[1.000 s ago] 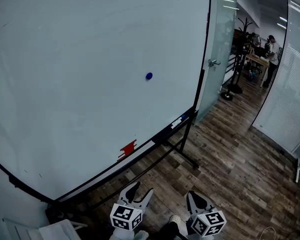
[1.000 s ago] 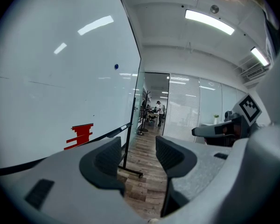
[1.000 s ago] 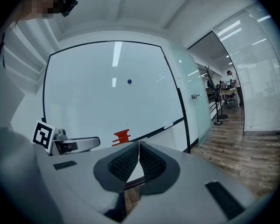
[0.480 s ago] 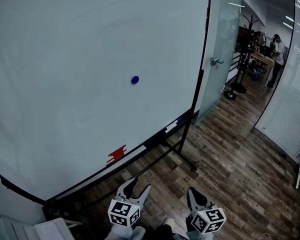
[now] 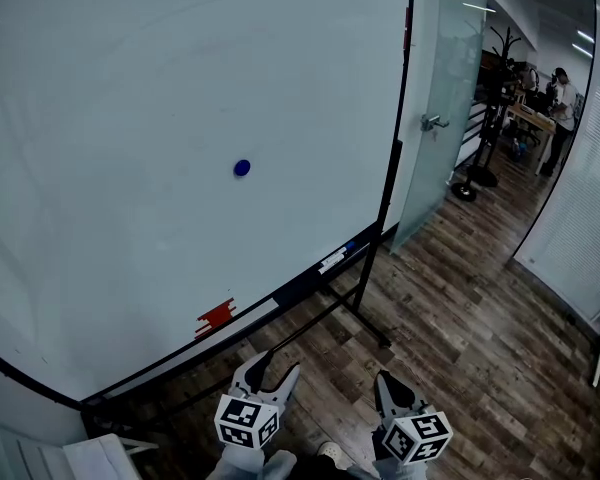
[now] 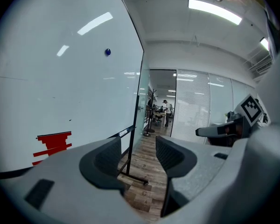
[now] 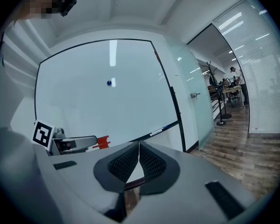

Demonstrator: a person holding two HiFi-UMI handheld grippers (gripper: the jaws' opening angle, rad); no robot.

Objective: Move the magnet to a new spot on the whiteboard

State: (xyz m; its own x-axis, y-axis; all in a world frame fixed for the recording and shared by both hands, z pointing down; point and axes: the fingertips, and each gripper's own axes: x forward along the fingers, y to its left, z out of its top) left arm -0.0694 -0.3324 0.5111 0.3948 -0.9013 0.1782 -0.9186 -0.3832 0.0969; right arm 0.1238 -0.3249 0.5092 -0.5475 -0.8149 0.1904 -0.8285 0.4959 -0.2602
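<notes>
The small round blue magnet (image 5: 242,168) sat on the large white whiteboard (image 5: 100,268), well above you. Your left gripper (image 6: 137,148) had its fingers released, and your right gripper (image 7: 139,149) had them clenched empty; reaching with the clenched one might have knocked the magnet off.

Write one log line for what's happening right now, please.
stage: pre-reach | small round blue magnet: on white whiteboard, untouched | left gripper: open, empty | right gripper: shut, empty | both low, away from board
</notes>
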